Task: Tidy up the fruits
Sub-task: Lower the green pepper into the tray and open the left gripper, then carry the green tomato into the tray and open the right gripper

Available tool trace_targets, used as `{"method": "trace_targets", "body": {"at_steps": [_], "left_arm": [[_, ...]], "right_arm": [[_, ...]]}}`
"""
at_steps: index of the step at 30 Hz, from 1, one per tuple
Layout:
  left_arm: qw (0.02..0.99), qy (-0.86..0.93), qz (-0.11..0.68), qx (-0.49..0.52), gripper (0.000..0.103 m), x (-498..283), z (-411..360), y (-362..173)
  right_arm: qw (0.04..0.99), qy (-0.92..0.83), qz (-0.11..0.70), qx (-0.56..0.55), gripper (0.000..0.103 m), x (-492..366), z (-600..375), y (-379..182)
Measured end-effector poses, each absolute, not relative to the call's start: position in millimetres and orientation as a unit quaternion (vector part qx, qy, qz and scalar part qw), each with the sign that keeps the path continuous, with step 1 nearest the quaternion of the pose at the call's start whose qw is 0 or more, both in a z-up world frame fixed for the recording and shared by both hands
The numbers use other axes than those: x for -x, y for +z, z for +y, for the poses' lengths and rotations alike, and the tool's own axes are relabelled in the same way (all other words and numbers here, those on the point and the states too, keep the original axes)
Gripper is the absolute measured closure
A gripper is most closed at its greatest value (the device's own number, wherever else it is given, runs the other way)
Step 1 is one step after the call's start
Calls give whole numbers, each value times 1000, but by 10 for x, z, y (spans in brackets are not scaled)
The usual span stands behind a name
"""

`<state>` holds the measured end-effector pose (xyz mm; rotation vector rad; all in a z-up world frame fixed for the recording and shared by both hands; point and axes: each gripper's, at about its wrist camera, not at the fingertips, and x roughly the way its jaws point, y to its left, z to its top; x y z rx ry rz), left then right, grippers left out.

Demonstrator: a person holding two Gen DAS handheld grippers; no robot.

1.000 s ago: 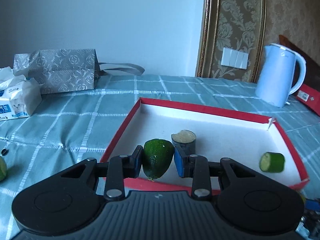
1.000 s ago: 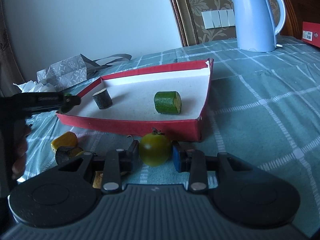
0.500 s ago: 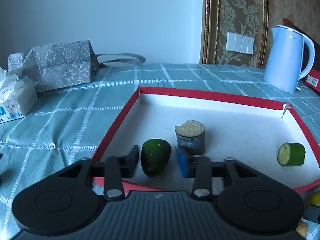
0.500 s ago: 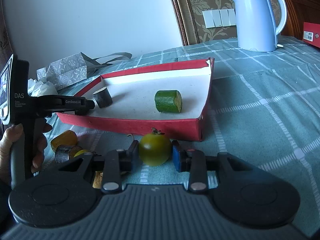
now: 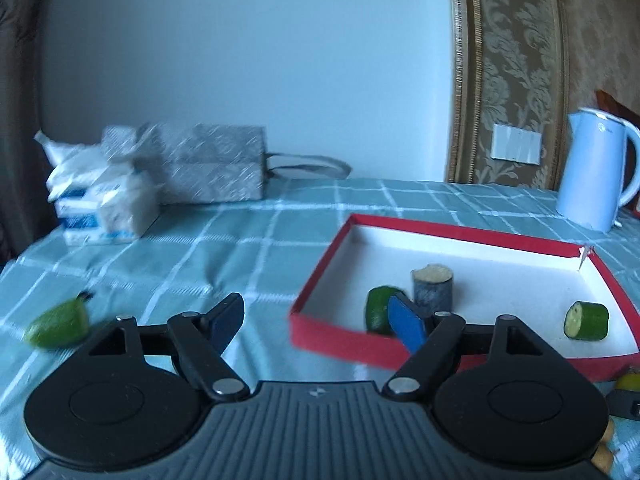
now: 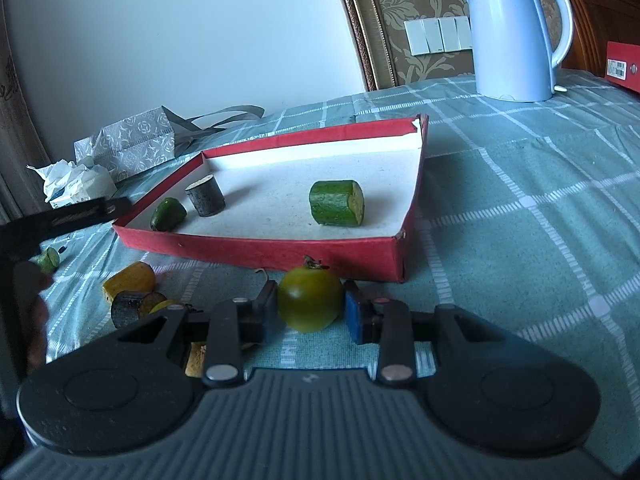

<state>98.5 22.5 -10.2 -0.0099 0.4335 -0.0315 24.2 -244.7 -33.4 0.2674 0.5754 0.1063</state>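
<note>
A red box lid with a white floor (image 5: 500,268) (image 6: 280,246) lies on the checked cloth. In it are a green fruit piece (image 5: 376,310) (image 6: 168,214), a dark cylinder piece (image 5: 432,290) (image 6: 205,195) and a cut green piece (image 5: 586,320) (image 6: 338,203). My left gripper (image 5: 316,322) is wide open and empty, left of the lid's near corner. Another green piece (image 5: 58,324) (image 6: 48,259) lies on the cloth to its left. My right gripper (image 6: 310,314) is shut on a green tomato (image 6: 310,302) just in front of the lid.
A light blue kettle (image 5: 592,168) (image 6: 516,32) stands at the back right. A grey gift bag (image 5: 208,168) (image 6: 132,144) and a tissue pack (image 5: 100,200) are at the back left. Yellow and dark pieces (image 6: 130,292) lie on the cloth left of my right gripper.
My left gripper opened, left the green fruit piece in the lid, and swung back and to the left. My right gripper has kept hold of the tomato in place.
</note>
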Motion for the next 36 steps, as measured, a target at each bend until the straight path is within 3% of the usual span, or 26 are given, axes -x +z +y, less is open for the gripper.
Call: {"method": "trace_targets", "body": {"at_steps": [16, 36], "left_arm": [[952, 35, 288, 96, 22, -1072, 713, -262], [952, 31, 295, 74, 22, -1102, 629, -274]], "right_arm": [[949, 52, 282, -131, 70, -243, -2452, -337], [981, 57, 175, -58, 70, 3, -2231, -5]]}}
